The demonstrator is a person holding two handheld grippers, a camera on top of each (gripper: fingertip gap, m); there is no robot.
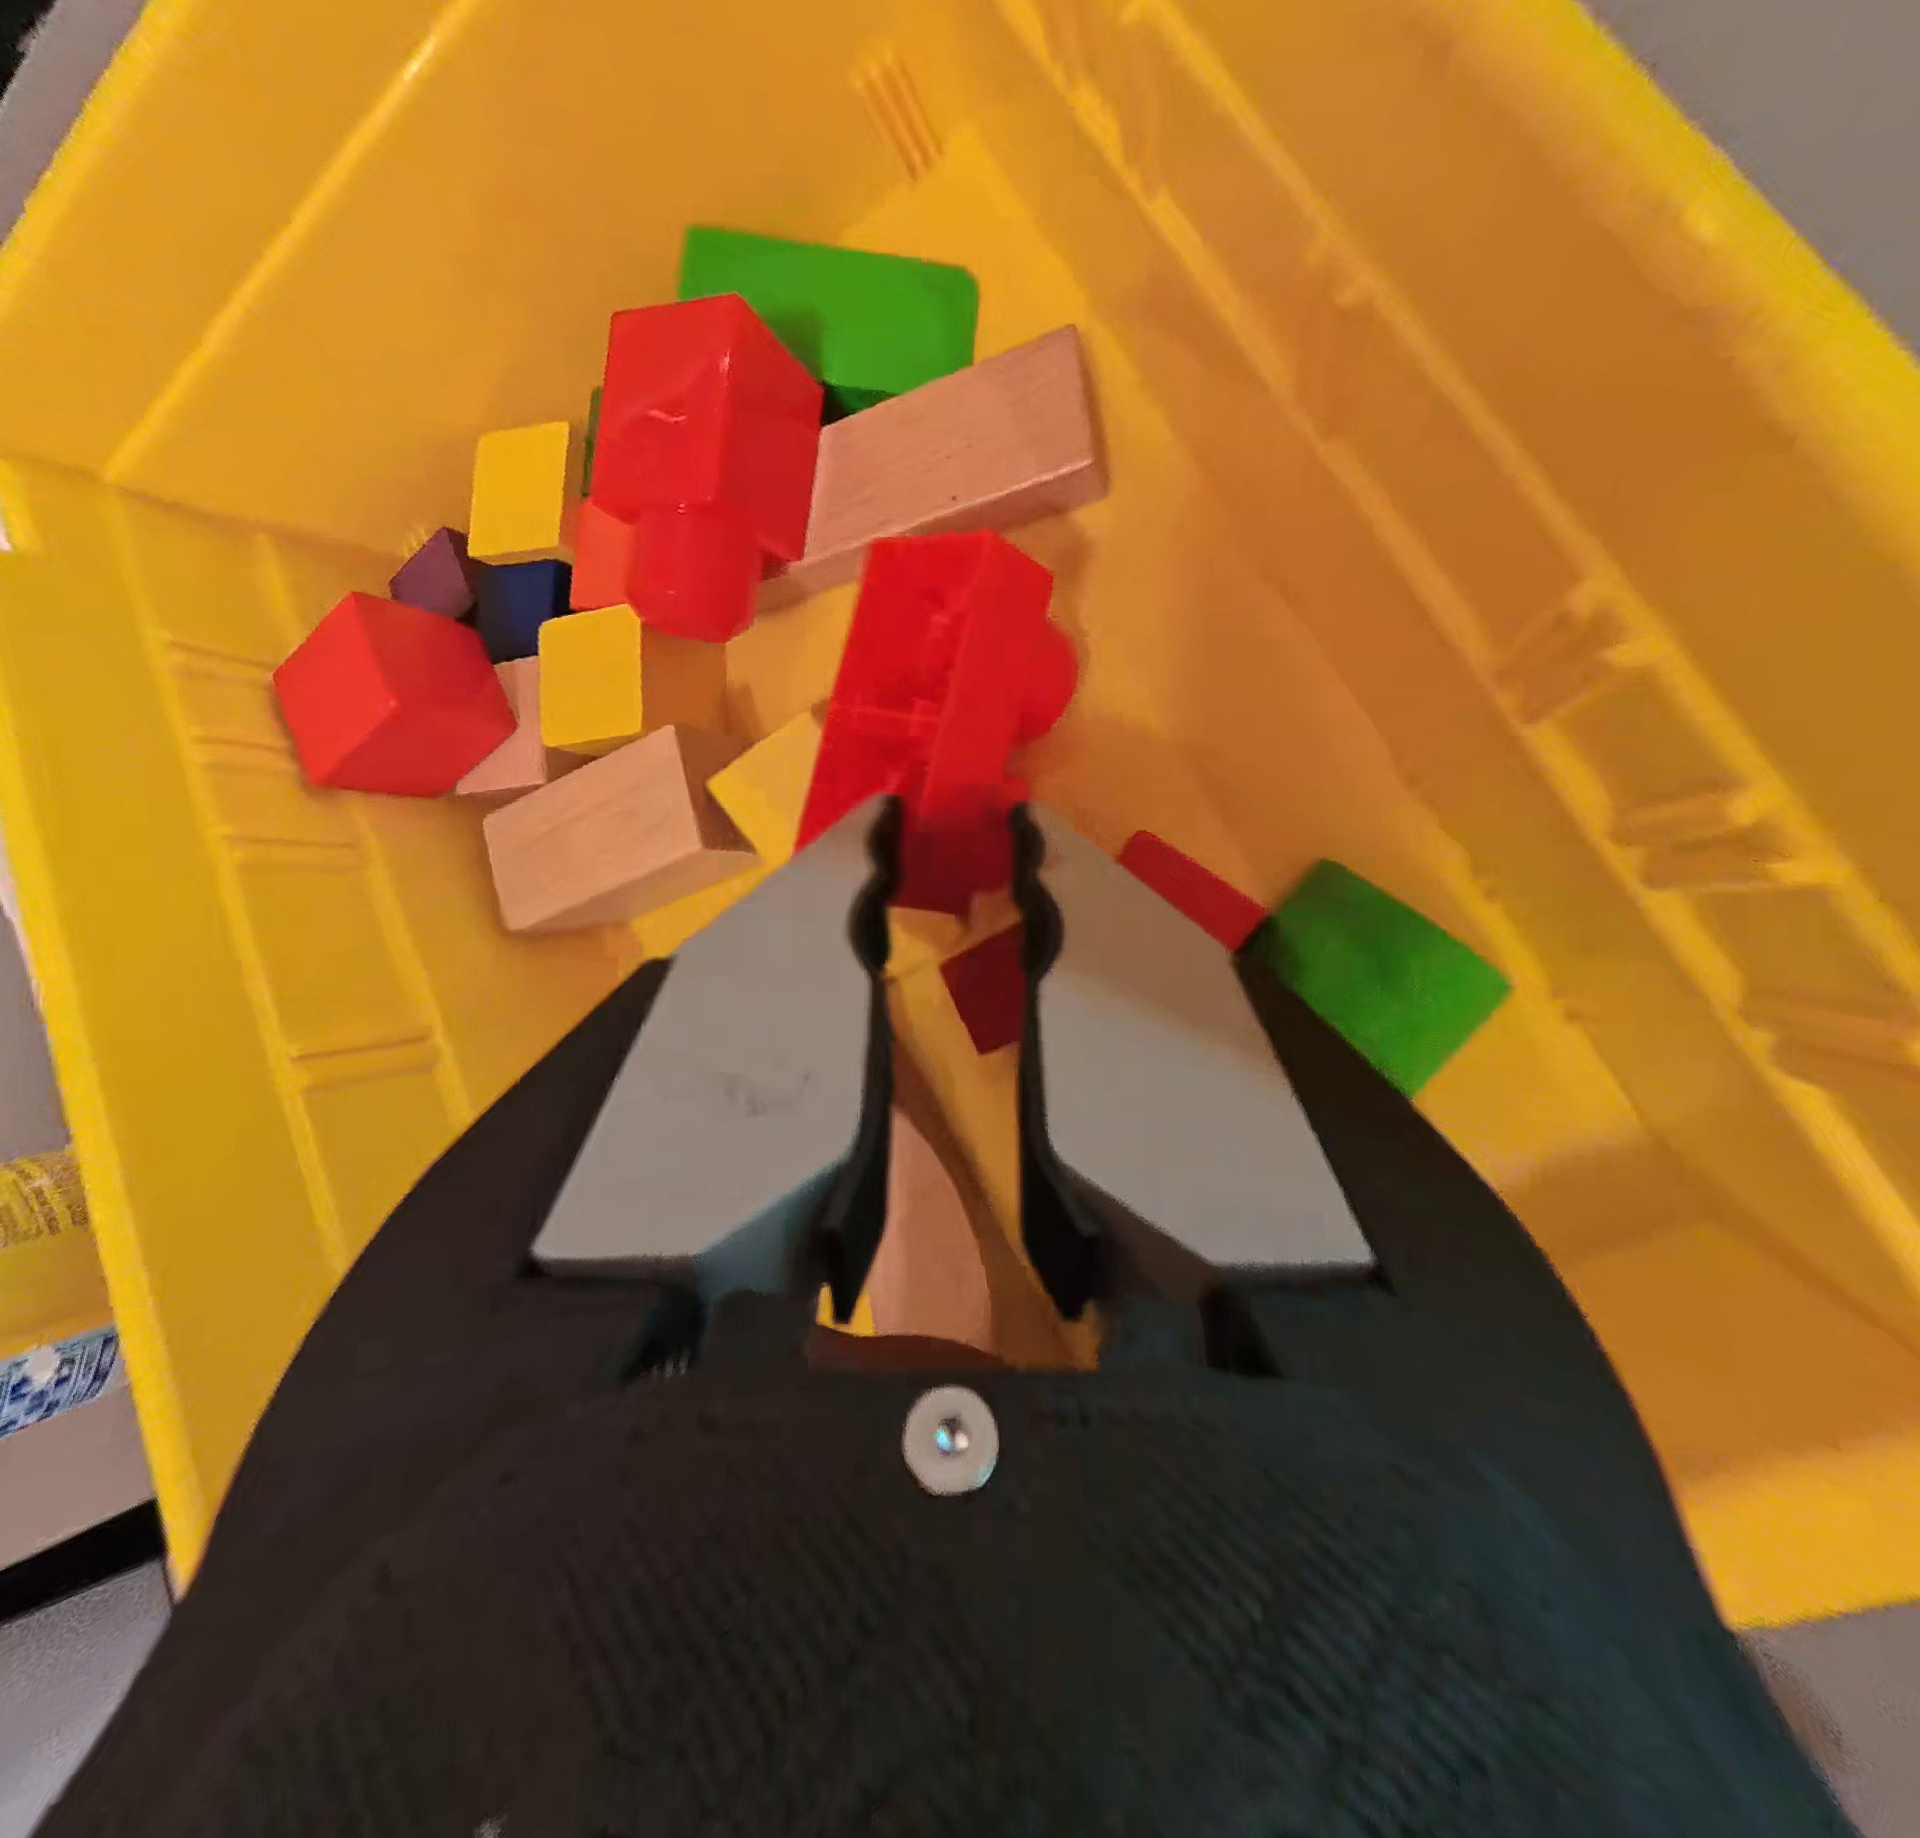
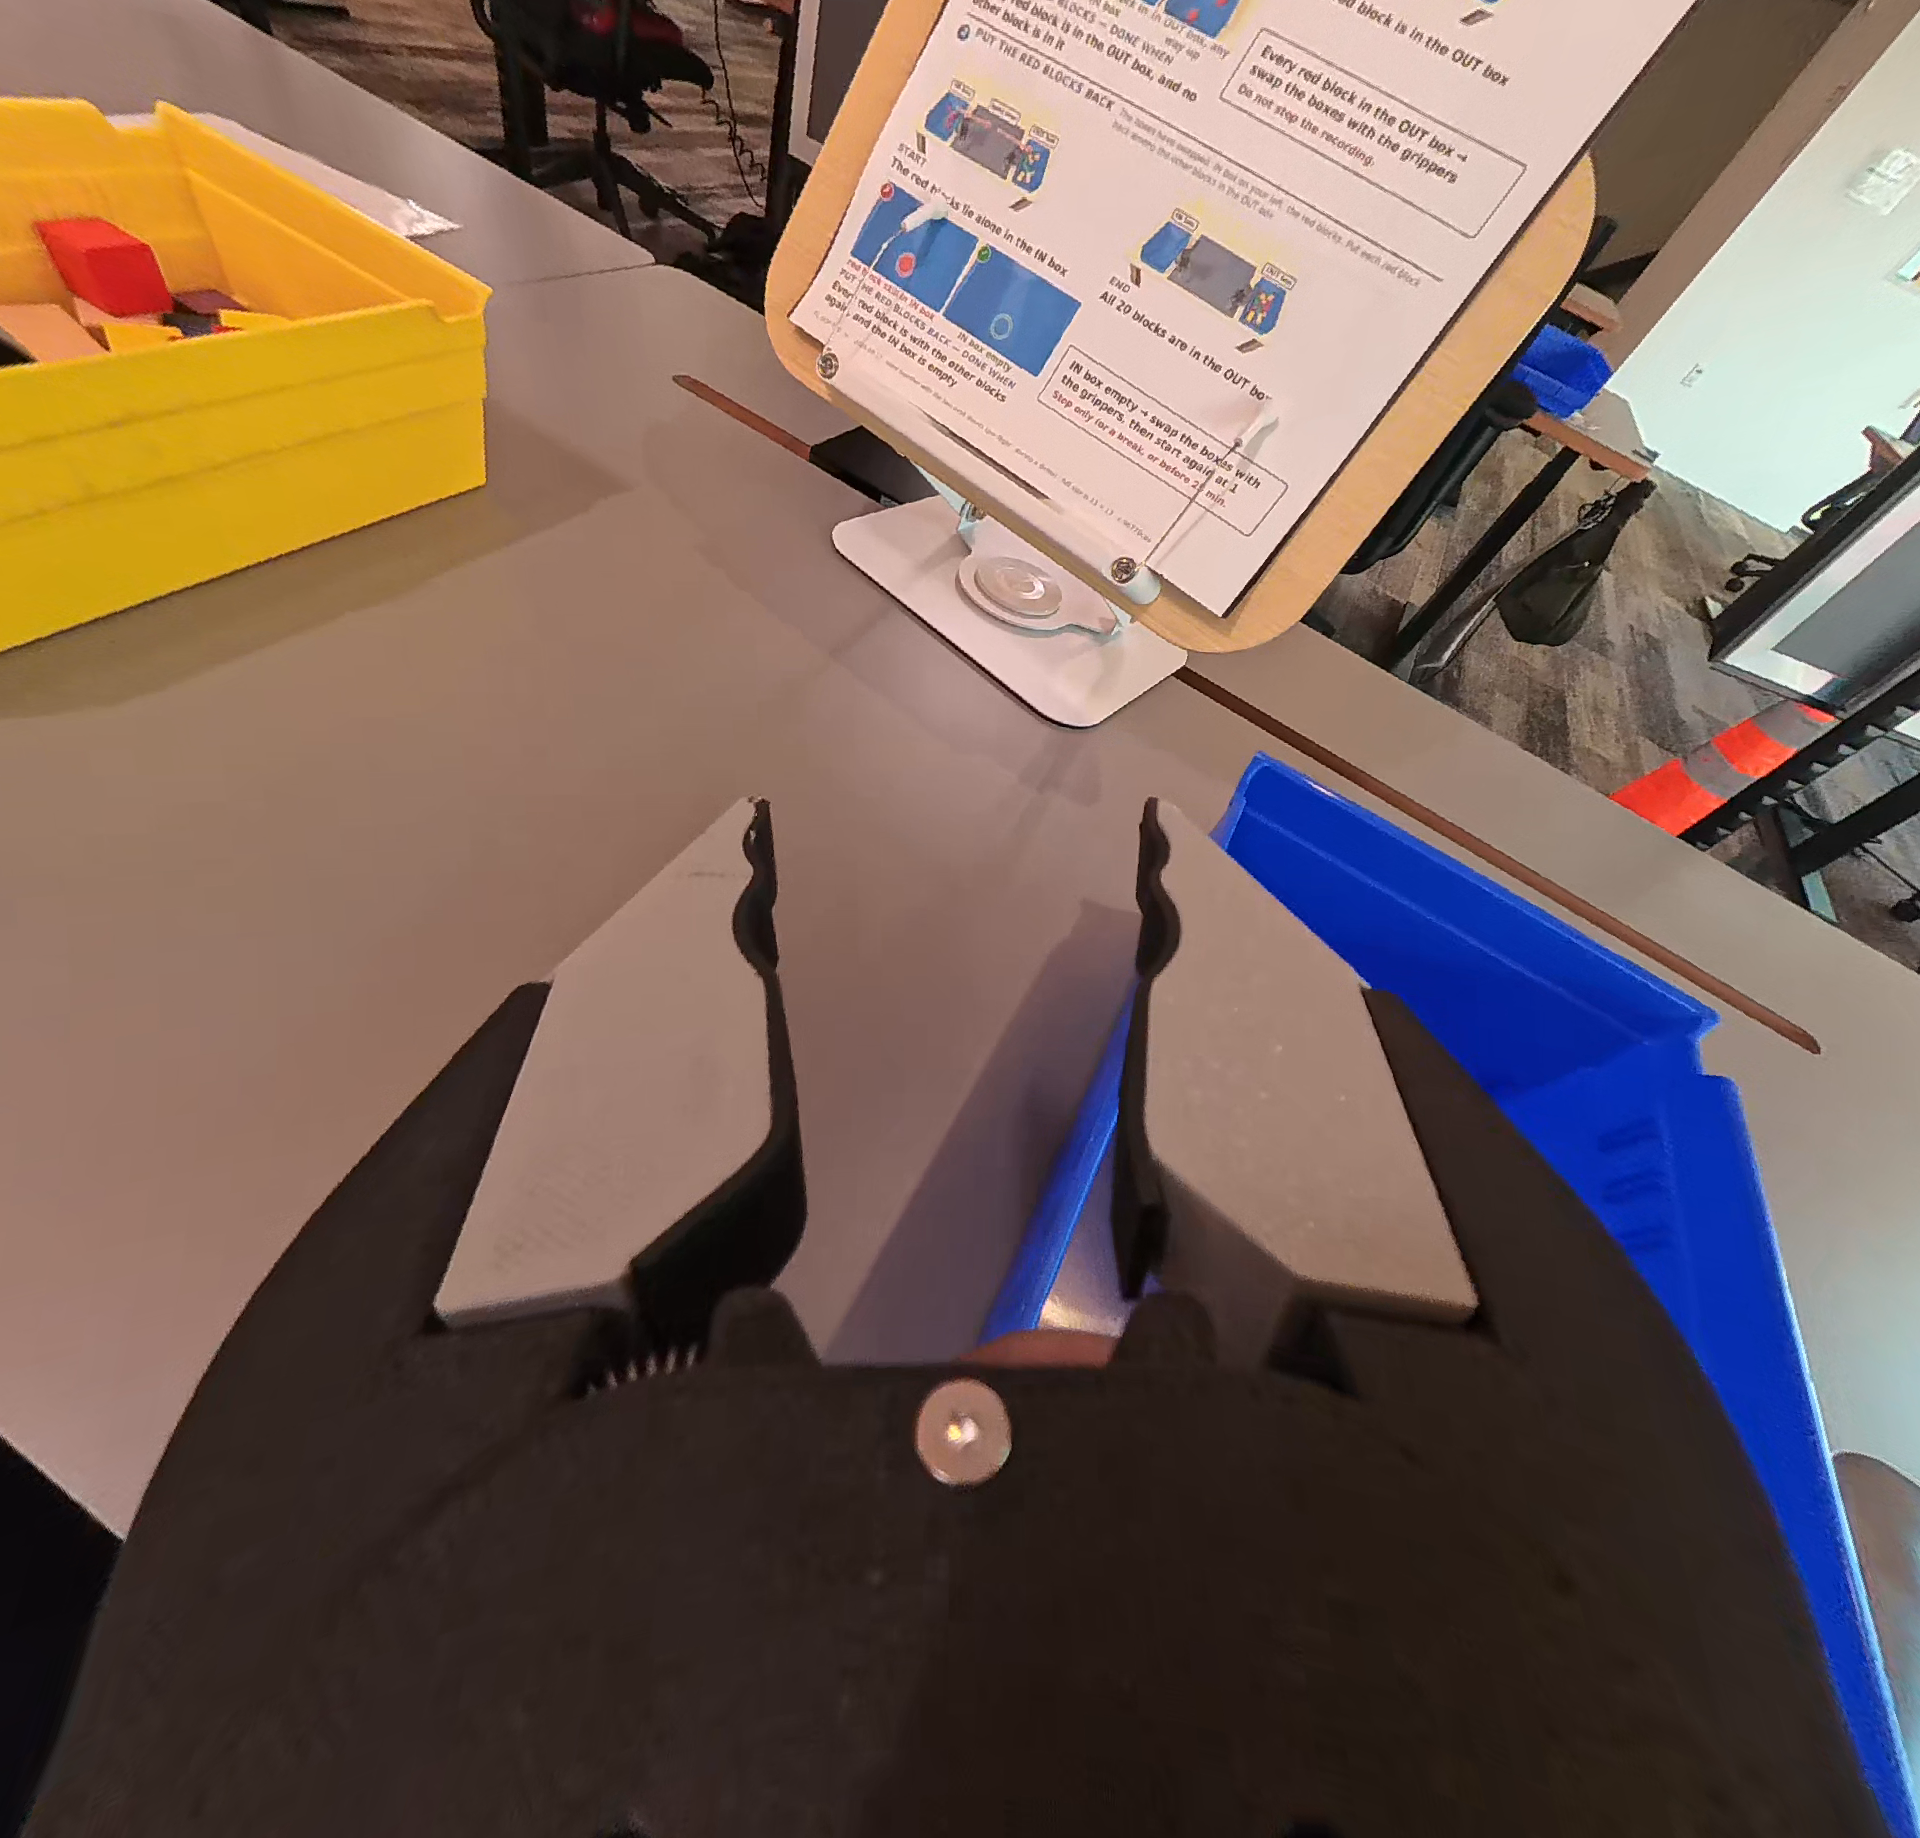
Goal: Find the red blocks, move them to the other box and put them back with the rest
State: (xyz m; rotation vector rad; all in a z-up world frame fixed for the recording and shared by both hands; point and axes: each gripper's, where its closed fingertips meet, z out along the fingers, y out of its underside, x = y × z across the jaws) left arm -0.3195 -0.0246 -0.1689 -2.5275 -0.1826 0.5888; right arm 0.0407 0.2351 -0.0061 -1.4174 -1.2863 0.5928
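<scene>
Left gripper (image 1: 951, 814): clenched narrowly on the near end of a red studded plastic brick (image 1: 951, 666), fingertips pinching a stud or lower edge, the rest of the brick sticking out ahead over the pile. Judged light, rigid and glossy, so likely to pivot or slip when held by one end only; better taken across its flat sides near the middle. Pointed steeply down into the yellow box (image 1: 1351, 334), low among the blocks. Just beyond: another red plastic brick (image 1: 707, 458) on top of the heap, a red wooden cube (image 1: 390, 692) to the left, a small red piece (image 1: 1190, 884) beside the right finger, a dark red bit (image 1: 987, 988) seen in shadow between the fingers. Mixed in: plain wooden blocks (image 1: 956, 458), yellow cubes (image 1: 587, 676), green blocks (image 1: 1371, 973). Right gripper (image 2: 951, 817): spread wide, holding nothing, hovering level above the grey table (image 2: 520, 749), its right finger over the near wall of the blue box (image 2: 1507, 978). Farther off, a document stand with a printed sheet (image 2: 1195, 230).
</scene>
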